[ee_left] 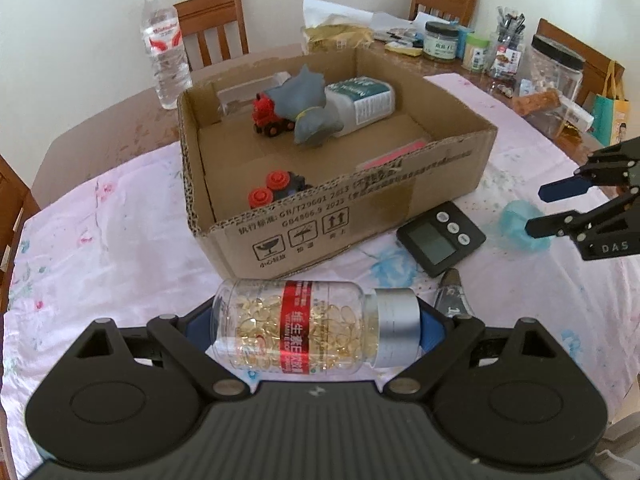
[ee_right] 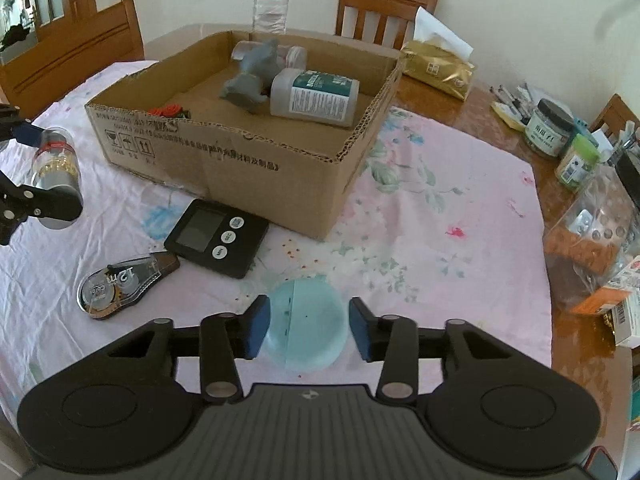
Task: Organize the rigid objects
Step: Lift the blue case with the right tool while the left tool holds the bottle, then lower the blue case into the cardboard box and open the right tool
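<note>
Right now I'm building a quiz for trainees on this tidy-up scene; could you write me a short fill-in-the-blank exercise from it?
1. The left gripper holds a capsule bottle with a ____ cap.
2. The right gripper is closed on a round pale ____ case.
3. The grey toy animal lies inside the ____ box.
4. The timer has ____ round buttons.

Missing words: silver; blue; cardboard; three

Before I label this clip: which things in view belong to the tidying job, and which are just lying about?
Job:
- cardboard box
- capsule bottle, in left tongs
- blue round case, in right tongs
- timer
- correction tape

Lying about:
- water bottle
- jars
- tissue pack
</note>
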Demonstrator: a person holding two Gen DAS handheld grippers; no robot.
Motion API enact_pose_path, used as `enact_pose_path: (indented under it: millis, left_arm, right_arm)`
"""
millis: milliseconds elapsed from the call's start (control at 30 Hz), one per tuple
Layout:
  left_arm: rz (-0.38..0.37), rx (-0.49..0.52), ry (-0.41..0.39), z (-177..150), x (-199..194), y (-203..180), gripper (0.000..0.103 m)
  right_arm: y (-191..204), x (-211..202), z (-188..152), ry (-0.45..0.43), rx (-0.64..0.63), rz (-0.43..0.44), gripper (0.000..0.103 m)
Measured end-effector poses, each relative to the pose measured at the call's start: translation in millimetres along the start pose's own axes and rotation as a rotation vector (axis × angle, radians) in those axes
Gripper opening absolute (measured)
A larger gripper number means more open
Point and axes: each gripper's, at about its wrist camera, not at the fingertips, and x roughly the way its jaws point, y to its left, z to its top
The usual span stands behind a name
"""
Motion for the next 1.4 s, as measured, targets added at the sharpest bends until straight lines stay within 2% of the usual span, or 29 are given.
enact_pose_path:
  millis: [100, 400, 833, 1033, 1233, 1400]
  left_arm:
    - [-0.009, -0.004, 0.001, 0.2, -0.9, -1.5, 0.094]
    - [-0.018, 0.003, 0.012, 0.3, 1.0, -5.1, 0.094]
    - [-0.028, 0.027, 0.015, 13.2, -7.6, -8.7, 0.094]
    - [-0.036, 0.041, 0.012, 23.8, -19.8, -12.6, 0.094]
    - [-0.035, 0.03, -0.026, 30.1, -36.7, -10.3, 0.094]
    - [-0.008, 0.007, -0.045, 28.7, -47.7, -3.2, 0.094]
  right_arm:
    - [-4.4, 4.6, -2.7, 0.009, 0.041, 0.031, 0.06]
    - [-3.3, 25.2, -4.4, 0.029, 0.05, 0.031, 0.06]
    - [-3.7, 8.0, 0.9, 0.023, -0.011, 0.032, 0.058]
    - [-5.6, -18.4, 21.1, -0.012, -0.085, 0.049, 0.058]
    - [-5.4, -47.5, 58.0, -0.1, -0.158, 0.073, 0.058]
    - [1.4, -47.5, 92.4, -0.156, -0.195, 0.112, 0.058]
